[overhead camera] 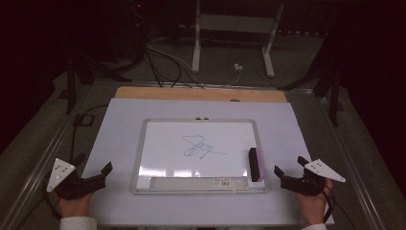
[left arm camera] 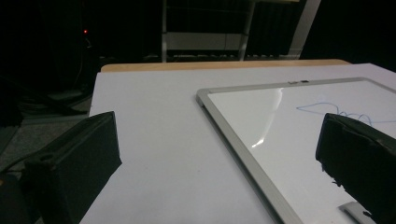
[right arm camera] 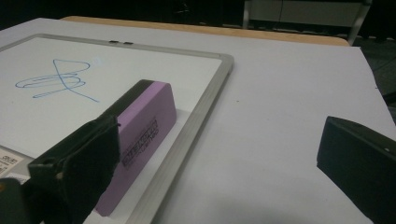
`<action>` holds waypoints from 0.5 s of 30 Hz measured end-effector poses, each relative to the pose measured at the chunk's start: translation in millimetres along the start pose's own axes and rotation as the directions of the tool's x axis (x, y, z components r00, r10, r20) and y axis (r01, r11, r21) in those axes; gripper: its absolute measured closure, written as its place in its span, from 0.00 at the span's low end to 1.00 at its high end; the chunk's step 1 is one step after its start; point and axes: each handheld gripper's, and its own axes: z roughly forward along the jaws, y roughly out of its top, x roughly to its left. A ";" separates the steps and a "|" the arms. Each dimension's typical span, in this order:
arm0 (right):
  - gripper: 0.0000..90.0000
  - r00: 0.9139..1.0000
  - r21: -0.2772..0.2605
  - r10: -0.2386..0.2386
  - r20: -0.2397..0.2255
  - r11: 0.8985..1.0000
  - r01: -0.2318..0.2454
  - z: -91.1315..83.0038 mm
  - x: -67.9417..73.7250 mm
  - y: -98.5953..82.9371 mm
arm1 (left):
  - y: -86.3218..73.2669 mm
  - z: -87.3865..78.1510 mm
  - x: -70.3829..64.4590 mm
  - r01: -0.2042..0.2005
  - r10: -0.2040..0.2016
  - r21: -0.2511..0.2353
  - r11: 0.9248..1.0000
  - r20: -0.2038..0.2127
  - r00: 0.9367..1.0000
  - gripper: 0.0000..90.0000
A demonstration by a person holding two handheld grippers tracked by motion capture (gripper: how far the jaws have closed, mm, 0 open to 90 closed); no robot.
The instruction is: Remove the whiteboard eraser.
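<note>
Beside the whiteboard (overhead camera: 143,143), my right gripper (overhead camera: 287,170), jaws wide and empty, should straddle the purple eraser (right arm camera: 144,126) squarely before closing.

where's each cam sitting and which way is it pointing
High view: above the person's side, facing forward and down on the whiteboard; shows both hands, the left gripper and right gripper.
Left gripper view: low, along its open jaws, toward the board's left frame.
Right gripper view: low, along its open jaws, toward the purple eraser.
All share the blue scribble.
</note>
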 end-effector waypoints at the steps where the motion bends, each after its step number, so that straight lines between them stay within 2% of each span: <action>1: 0.00 1.000 -0.004 -0.002 -0.004 1.000 0.002 -0.3 -0.2 -0.1 | -0.4 -0.4 -0.4 -0.001 0.001 -0.001 1.000 0.000 1.000 0.01; 6: 0.00 1.000 -0.019 -0.006 0.002 1.000 0.006 -2.4 -0.3 0.2 | 2.0 -1.3 -2.3 -0.004 0.004 -0.003 1.000 0.008 1.000 0.01; 9: 0.00 1.000 -0.025 0.000 0.001 1.000 0.000 -2.5 -1.3 0.1 | 2.9 -0.2 -4.4 -0.014 0.014 0.011 1.000 0.013 1.000 0.01; 12: 0.00 1.000 -0.032 -0.001 0.001 0.999 0.001 -2.5 -1.8 0.7 | 3.3 -1.5 -6.4 -0.022 0.022 0.003 1.000 0.000 1.000 0.01; 15: 0.00 1.000 -0.030 0.012 -0.001 0.999 -0.012 -2.3 -2.0 1.9 | 2.6 -2.6 -7.2 -0.013 0.013 -0.006 1.000 -0.006 1.000 0.01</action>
